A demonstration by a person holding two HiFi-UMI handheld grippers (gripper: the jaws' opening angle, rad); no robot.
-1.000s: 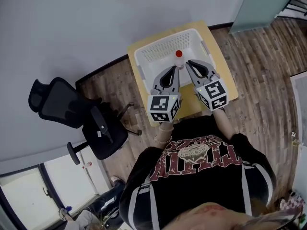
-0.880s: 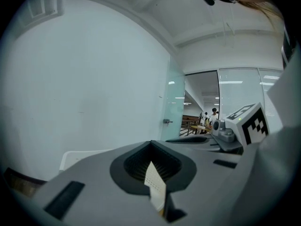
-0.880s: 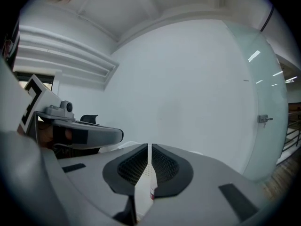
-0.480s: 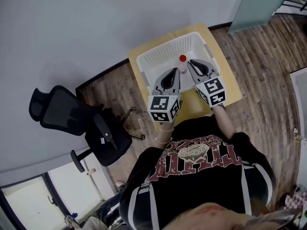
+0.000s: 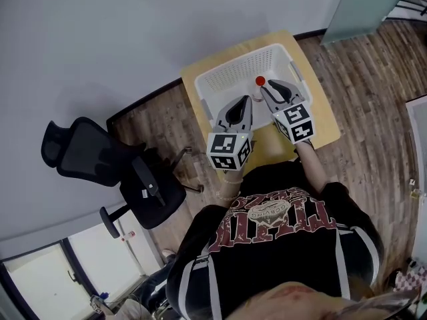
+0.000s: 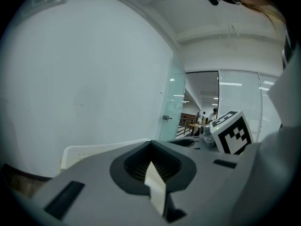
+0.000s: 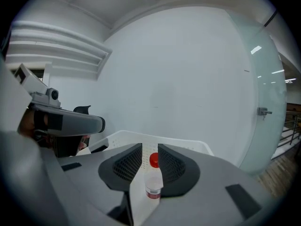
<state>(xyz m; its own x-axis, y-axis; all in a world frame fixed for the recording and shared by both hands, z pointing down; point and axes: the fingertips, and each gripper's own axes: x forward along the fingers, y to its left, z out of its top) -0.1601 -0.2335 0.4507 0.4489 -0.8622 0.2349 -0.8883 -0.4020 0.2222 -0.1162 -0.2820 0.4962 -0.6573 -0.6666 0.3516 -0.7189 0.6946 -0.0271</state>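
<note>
Nearest me, my left gripper (image 5: 244, 100) and right gripper (image 5: 268, 85) hang side by side over a white plastic basket (image 5: 207, 85), marker cubes toward my chest. In the left gripper view its fingers (image 6: 136, 166) are pressed together with nothing between them. In the right gripper view the fingers (image 7: 175, 167) stand narrowly apart, and a small clear bottle (image 7: 153, 178) with a red cap rises upright between them. A sliver of gap shows on the cap's left side, so I do not read it as pinched. From the head view the bottle (image 5: 260, 81) stands inside the basket, at the right fingertips and toward the basket's right wall. I judge it light, stiff and smooth, likely to tip or slide if nudged. The cylindrical body just under the cap, above the label band, looks the safest place to grip. The basket sits on a small wooden table (image 5: 320, 112). Beyond are wood flooring (image 5: 373, 65), a black office chair (image 5: 100, 159) well to the left, and a pale wall.
</note>
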